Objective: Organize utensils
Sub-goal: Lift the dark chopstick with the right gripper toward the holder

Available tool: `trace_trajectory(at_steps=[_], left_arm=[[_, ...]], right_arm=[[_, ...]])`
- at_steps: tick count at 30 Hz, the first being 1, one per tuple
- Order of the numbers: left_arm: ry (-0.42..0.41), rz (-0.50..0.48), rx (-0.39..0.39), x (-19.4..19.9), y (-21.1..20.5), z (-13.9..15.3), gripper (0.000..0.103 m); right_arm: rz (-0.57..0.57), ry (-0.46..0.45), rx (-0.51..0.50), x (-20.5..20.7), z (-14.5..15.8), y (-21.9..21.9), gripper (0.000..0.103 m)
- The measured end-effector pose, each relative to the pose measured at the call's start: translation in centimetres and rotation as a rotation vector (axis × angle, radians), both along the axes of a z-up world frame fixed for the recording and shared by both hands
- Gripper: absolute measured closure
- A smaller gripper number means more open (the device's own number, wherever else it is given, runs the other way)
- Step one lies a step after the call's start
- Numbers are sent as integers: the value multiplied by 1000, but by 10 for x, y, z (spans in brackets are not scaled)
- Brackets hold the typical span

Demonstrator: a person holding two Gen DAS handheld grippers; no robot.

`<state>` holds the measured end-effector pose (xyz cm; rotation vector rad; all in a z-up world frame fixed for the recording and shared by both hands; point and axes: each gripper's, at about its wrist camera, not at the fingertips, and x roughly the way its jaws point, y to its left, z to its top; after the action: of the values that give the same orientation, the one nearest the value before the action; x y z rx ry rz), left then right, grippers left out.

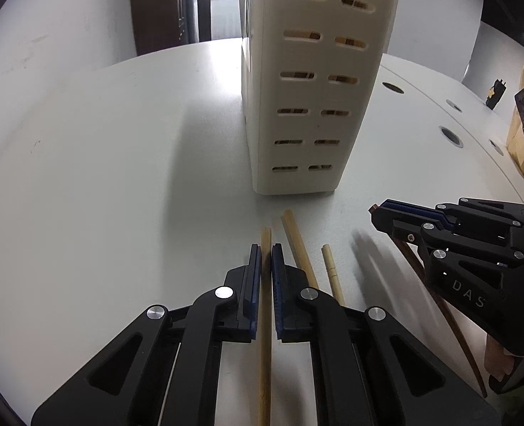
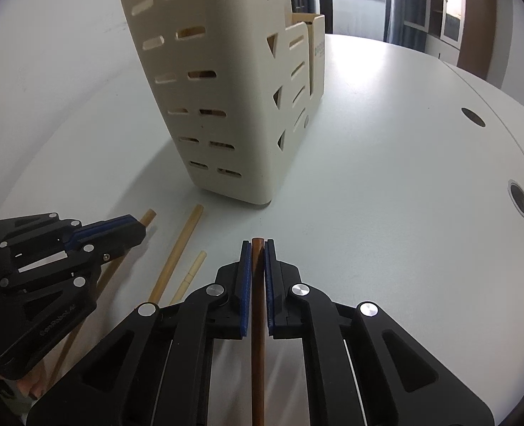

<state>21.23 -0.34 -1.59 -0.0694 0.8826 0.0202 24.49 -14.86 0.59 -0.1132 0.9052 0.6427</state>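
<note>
In the left wrist view my left gripper [image 1: 266, 248] is shut on a light bamboo chopstick [image 1: 265, 362] that lies along the white table [image 1: 102, 177]. Two more light chopsticks [image 1: 299, 248] [image 1: 333, 273] lie just right of it. A cream slotted utensil holder [image 1: 308, 106] stands upright beyond them, with sticks inside. In the right wrist view my right gripper [image 2: 257, 243] is shut on a dark brown chopstick [image 2: 257, 355]. The left gripper [image 2: 139, 225] shows at that view's left, and the right gripper [image 1: 379, 214] at the other view's right.
Round cable holes [image 1: 450, 136] [image 2: 519, 198] dot the table toward its right side. A cardboard box [image 1: 521, 142] sits at the far right edge. Lower cream compartments [image 2: 297, 71] adjoin the tall holder. A doorway and dark frames [image 2: 475, 17] stand behind the table.
</note>
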Motion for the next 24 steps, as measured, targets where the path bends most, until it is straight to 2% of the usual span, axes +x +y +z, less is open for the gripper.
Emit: trace_trajectory(at_steps=[3, 13, 24], left_arm=[[-33, -2, -19, -8, 4, 13, 97], [-175, -2, -74, -44, 14, 66, 97], [-284, -16, -52, -65, 3, 111, 97]], right_arm=[[8, -8, 33, -5, 15, -5, 95], [11, -155, 143, -32, 77, -26, 95], [8, -239, 215, -50, 111, -34, 95]])
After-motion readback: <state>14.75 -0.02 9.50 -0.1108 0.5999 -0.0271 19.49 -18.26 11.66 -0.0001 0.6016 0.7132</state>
